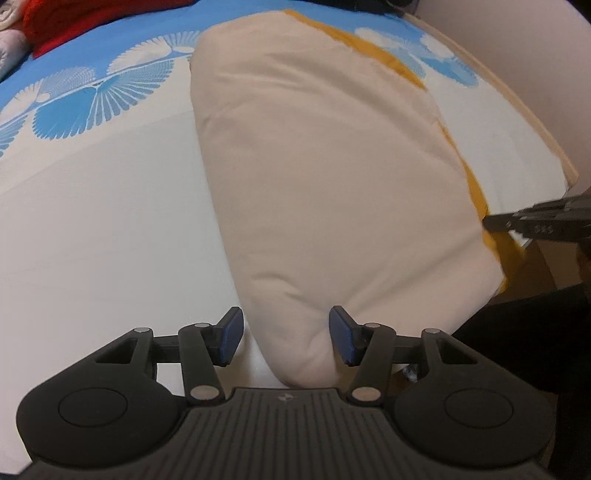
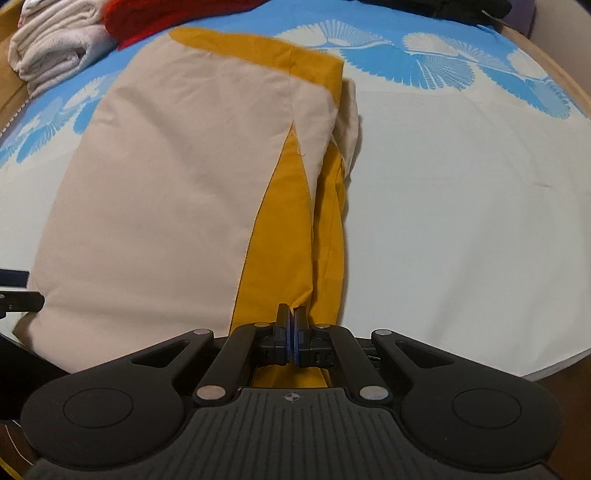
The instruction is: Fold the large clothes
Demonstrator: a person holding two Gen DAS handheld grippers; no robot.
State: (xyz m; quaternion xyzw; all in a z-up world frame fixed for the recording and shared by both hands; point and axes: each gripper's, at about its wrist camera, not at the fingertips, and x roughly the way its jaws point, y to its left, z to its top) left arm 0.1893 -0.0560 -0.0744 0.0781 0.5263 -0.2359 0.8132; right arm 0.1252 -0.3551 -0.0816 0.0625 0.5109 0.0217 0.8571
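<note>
A large beige and mustard-yellow garment (image 1: 325, 177) lies folded lengthwise on the bed. My left gripper (image 1: 286, 338) is open, its blue pads on either side of the garment's near beige corner, not closed on it. My right gripper (image 2: 291, 341) is shut on the garment's (image 2: 166, 177) mustard-yellow near edge at the bed's front. The right gripper also shows in the left wrist view (image 1: 491, 223), at the garment's right edge. Part of the left gripper shows at the left edge of the right wrist view (image 2: 18, 299).
The bed sheet (image 2: 461, 221) is white with a blue fan-patterned band at the far side. A red cloth (image 2: 147, 18) and a stack of white towels (image 2: 51, 48) lie at the far left. A wooden bed frame (image 1: 532, 122) runs along the right.
</note>
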